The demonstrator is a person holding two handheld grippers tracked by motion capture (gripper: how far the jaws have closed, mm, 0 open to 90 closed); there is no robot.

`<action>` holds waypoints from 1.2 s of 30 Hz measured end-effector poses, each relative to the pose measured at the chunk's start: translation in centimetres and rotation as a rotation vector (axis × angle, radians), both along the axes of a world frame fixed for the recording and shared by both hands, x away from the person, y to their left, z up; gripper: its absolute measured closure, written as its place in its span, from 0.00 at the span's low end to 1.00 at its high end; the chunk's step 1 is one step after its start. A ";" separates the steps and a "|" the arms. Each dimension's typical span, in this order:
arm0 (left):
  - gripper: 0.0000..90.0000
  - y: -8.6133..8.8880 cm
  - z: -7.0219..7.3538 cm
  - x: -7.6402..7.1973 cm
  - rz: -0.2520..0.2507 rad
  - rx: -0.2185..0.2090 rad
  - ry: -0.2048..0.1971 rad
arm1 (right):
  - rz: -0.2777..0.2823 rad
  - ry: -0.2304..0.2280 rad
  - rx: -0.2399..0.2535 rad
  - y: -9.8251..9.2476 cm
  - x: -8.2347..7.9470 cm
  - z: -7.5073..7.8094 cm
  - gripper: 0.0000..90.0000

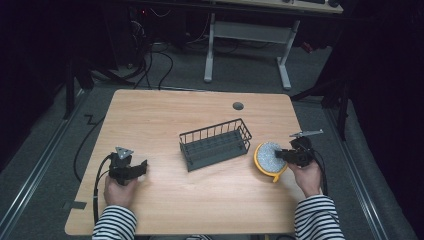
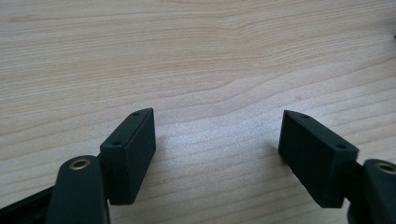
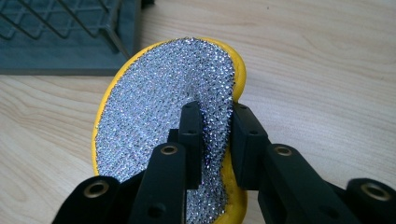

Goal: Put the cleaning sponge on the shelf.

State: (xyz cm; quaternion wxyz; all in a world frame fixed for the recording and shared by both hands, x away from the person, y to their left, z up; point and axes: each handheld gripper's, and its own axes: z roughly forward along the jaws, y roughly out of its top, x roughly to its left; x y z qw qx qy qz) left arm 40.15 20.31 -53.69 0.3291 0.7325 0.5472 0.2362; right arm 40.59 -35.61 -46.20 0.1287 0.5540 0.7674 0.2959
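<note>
1. Two claws were in play: my right claw (image 3: 217, 140) was clamped on the rim of a round scrubbing sponge (image 3: 163, 116), yellow foam with a glittery silver mesh face.
2. My left claw (image 2: 217, 149) sat with its jaws spread wide and nothing between them, resting low over bare desk (image 2: 196, 56) at the near left.
3. That sponge (image 1: 270, 157) sat at the right side of the desk (image 1: 165, 115), just beside the right end of the wire rack (image 1: 215, 144), tipped up on edge in my grip rather than lying flat.
4. By my judgement it was light and soft: the rim bent where the pads squeezed it, so it would flop and fold if pinched too far out.
5. A bite deeper toward the middle, across both foam and mesh, seemed safer to me; the mesh looked rough enough not to slip.
6. Closest obstacle was the rack (image 3: 70, 37), a dark tray with thin wire walls, whose near corner stood right by the sponge and could snag the mesh.
7. Farther back a small round grey cap (image 1: 238, 106) sat in the desk, well apart and no hindrance.
</note>
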 end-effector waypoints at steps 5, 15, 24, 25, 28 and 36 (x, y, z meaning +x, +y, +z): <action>0.31 0.0 0.0 0.0 0.000 0.000 0.000 | 0.035 -0.052 0.016 0.4 -0.6 1.9 0.85; 0.31 0.0 0.0 0.0 -0.001 -0.002 0.000 | 0.096 -0.126 0.022 2.2 -0.9 5.3 0.85; 0.31 0.0 0.0 0.0 -0.001 -0.002 0.000 | 0.127 -0.151 0.036 3.5 -0.3 7.3 0.85; 0.31 0.0 0.0 0.0 -0.001 -0.003 0.000 | 0.135 -0.153 0.032 3.8 0.1 7.8 0.85; 0.31 0.0 0.0 0.0 -0.002 -0.003 0.000 | 0.144 -0.160 0.033 4.1 0.5 8.2 0.85; 0.31 0.1 0.0 0.0 -0.002 -0.008 0.001 | 0.158 -0.185 0.048 5.8 2.4 9.4 0.85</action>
